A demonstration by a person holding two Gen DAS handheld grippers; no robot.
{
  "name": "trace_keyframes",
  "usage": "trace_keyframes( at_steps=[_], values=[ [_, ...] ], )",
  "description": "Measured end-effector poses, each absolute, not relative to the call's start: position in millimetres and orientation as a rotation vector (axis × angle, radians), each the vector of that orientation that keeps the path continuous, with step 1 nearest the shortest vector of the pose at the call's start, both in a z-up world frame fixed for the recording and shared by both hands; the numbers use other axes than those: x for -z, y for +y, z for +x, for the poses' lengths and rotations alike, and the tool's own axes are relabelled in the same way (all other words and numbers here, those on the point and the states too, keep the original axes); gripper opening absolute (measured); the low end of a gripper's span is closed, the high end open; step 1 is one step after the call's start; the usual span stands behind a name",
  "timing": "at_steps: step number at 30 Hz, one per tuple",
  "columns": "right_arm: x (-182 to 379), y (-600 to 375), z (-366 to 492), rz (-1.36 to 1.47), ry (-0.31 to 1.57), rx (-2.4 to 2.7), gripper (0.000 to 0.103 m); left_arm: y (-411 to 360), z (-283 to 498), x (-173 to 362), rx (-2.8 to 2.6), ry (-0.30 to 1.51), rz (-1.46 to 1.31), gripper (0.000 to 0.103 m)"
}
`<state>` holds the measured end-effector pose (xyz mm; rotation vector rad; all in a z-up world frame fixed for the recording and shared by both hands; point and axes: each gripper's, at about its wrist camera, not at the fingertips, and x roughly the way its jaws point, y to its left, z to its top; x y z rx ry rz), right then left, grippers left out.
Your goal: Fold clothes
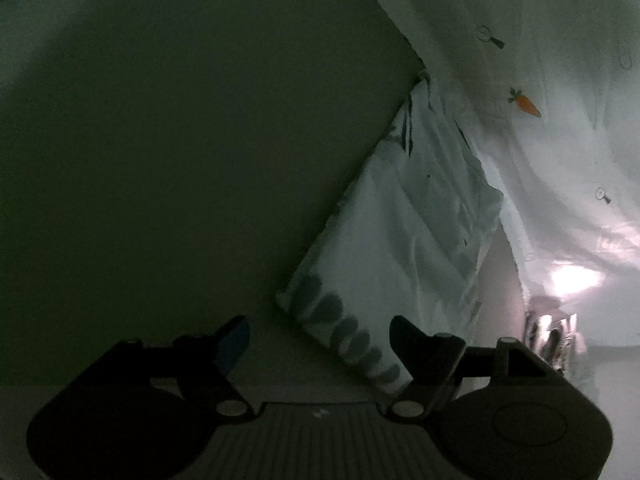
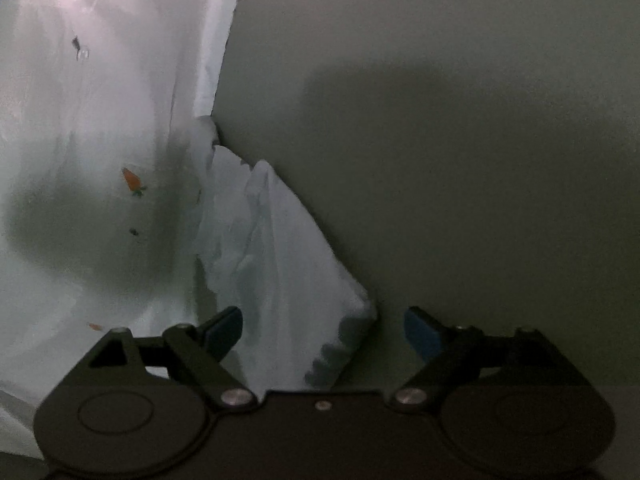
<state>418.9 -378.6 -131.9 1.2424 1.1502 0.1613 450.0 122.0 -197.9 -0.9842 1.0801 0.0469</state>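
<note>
Since the pale carrot-print garment (image 1: 540, 128) spread on the counter (image 1: 180, 140) looks thin, light and limp, its sleeve cuffs are judged best pinched while left gripper (image 1: 320, 340) and right gripper (image 2: 324, 332) are held wide, empty.

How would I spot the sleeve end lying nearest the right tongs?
Find the pale garment with little orange carrots, spread on the dark surface. A sleeve runs from it toward the camera; its cuff, unlike the carrot-dotted body, carries a row of dark scallops.
</note>
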Motion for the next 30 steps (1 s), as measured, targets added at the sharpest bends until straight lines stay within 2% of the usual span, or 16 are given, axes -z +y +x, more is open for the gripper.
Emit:
trace_keyframes(
  at_steps=[4,5,6,7,8,9,15,16,17,18,19,20,25,30],
  values=[
    [137.9,-369.8,419.3,1.262,1.087,-0.178,0.089,118.9,447.7,210.7,-0.056,1.091,-1.028,0.079],
    [139.0,-366.9,421.7,1.266,1.075,-0.186,0.089,117.0,450.8,211.3,-0.060,1.087,-1.036,0.085],
    [139.8,-363.8,424.5,1.267,1.066,-0.191,0.089,115.0,453.9,211.8,-0.062,1.083,-1.045,0.087],
    [139.4,-360.1,427.5,1.259,1.061,-0.194,0.092,112.4,457.2,212.2,-0.051,1.076,-1.058,0.085],
    [137.3,-355.7,431.6,1.238,1.064,-0.200,0.093,109.7,461.1,214.6,-0.028,1.072,-1.081,0.078],
    [134.5,-350.3,435.7,1.202,1.075,-0.212,0.092,106.5,464.8,216.9,-0.011,1.069,-1.099,0.076],
    [126.0,-331.3,443.2,1.053,1.094,-0.219,0.091,89.8,468.9,216.5,-0.052,1.036,-1.081,0.075],
    [124.2,-330.6,444.1,1.037,1.101,-0.209,0.084,92.5,466.3,219.0,-0.077,1.018,-1.136,0.072],
    [122.4,-330.0,445.0,1.021,1.108,-0.200,0.075,96.6,461.5,223.4,-0.115,0.994,-1.210,0.057],
    [121.5,-329.5,446.2,0.994,1.116,-0.190,0.041,99.8,458.3,227.7,-0.147,0.985,-1.259,0.047],
    [123.0,-330.1,448.5,0.975,1.130,-0.175,0.021,102.8,455.7,231.8,-0.177,0.979,-1.303,0.029],
    [126.4,-331.5,451.5,0.977,1.150,-0.158,0.020,104.7,455.6,234.2,-0.193,0.985,-1.321,0.022],
    [138.8,-348.4,445.5,1.121,1.160,-0.150,0.013,101.6,455.1,227.5,-0.169,0.970,-1.304,0.013],
    [115.2,-360.5,422.0,1.154,1.074,-0.249,0.010,106.4,438.1,205.0,-0.068,0.893,-1.319,0.009]
  ],
)
